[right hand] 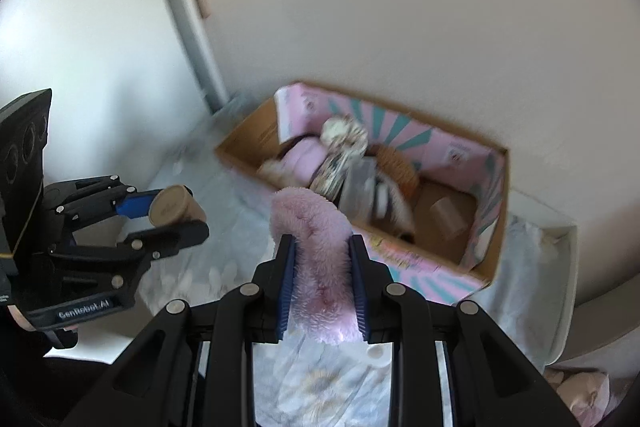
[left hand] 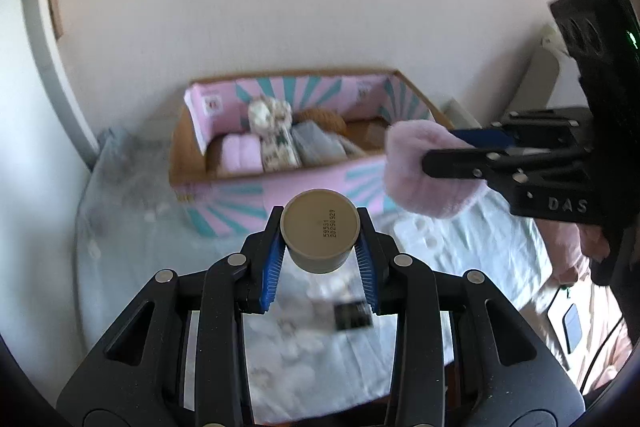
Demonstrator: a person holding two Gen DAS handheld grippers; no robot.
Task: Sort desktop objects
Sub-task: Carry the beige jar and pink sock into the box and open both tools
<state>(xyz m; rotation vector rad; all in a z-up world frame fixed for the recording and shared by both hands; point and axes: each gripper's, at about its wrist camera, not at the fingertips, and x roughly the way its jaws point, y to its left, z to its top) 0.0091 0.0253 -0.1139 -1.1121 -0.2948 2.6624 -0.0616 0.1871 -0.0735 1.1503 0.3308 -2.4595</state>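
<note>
So the left gripper is clamped on a small tan jar, base facing the camera with a printed code on it, blue pads pressed on both sides. The right gripper is squeezed on a fluffy pink sock, which sticks out past its fingertips. Both are up off the pale tablecloth. Ahead of both tongs sits the pink and teal cardboard box against the wall, already holding folded fabric bits. Something small and black lies below the left tongs, too blurry to tell what it is
</note>
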